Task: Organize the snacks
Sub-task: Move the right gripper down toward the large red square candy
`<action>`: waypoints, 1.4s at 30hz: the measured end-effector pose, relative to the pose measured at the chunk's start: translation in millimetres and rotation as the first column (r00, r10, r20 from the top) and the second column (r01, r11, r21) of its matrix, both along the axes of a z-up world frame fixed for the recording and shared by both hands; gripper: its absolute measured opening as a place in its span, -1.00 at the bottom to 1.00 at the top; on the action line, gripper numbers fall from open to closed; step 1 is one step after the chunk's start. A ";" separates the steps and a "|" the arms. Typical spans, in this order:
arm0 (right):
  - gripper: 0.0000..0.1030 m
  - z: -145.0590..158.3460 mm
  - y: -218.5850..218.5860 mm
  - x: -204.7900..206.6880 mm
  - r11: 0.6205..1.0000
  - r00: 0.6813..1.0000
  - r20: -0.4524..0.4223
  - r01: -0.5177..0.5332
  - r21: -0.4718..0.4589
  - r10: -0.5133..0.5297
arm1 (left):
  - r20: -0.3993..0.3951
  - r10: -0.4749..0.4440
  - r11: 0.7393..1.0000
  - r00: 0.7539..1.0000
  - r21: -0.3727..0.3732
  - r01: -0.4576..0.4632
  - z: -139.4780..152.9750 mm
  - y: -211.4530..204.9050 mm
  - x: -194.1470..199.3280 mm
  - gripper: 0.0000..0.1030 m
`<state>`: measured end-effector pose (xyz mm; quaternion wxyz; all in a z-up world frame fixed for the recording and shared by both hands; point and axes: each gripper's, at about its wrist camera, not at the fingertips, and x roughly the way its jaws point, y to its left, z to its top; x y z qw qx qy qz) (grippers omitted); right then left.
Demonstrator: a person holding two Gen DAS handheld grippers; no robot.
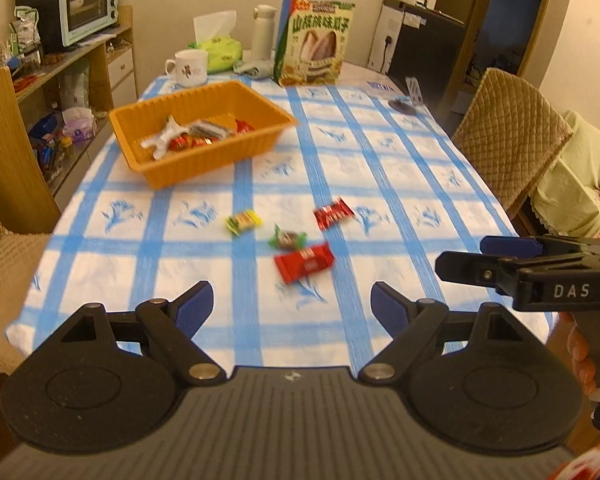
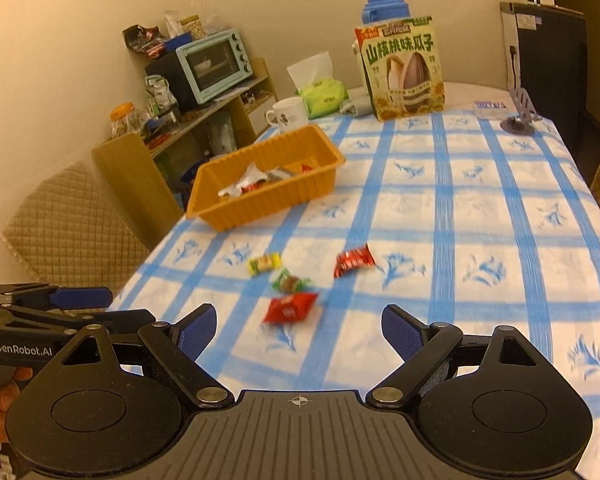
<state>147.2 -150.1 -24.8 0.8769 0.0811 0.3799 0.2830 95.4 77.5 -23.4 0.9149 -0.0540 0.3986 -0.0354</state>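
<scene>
Left wrist view: nearest the lens, the left gripper [image 1: 292, 308] hangs over the near edge of the table [image 1: 440, 184], its blue pads spread wide with nothing between them. To its right the right gripper [image 1: 460, 258] pokes in from the side; its own camera shows its fingers equally released and empty.

Just beyond the pads, four wrapped snacks lie loose on the blue-checked cloth. Nearest is a large red packet [image 1: 304, 266], with a green-ended candy [image 1: 288, 239] touching or just beside its far edge. A yellow-green candy [image 1: 243, 221] sits a little further and to the left, and a small red packet [image 1: 333, 213] to the right, apart from the others.

Further off, on the left side of the table, stands the orange basket [image 1: 188, 168], which already holds several wrappers, white and red among them.

My reading: the sorting is partly done, and four loose pieces remain to be collected into the basket. Neither gripper touches any of them yet.

At the far end stand a mug [image 1: 188, 67] and a sunflower-seed bag [image 1: 314, 42].
</scene>
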 end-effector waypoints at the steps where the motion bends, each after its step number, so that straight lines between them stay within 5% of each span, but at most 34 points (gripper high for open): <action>1: 0.73 -2.5 -1.8 -2.0 1.000 1.000 -0.006 -0.002 -0.004 0.002 | -0.005 -0.003 1.000 1.000 0.002 0.003 -2.5 -2.8 -2.8 0.64; 27: 0.71 -52.4 33.2 14.2 0.990 0.992 -0.091 -0.100 -0.097 0.091 | -0.124 0.005 1.000 0.992 -0.009 -0.006 -43.7 27.6 25.0 0.63; 42: 0.19 -67.7 77.3 67.0 0.977 0.982 -0.062 -0.184 -0.105 0.178 | -0.168 0.017 1.000 0.986 0.003 -0.017 -67.2 59.8 70.1 0.63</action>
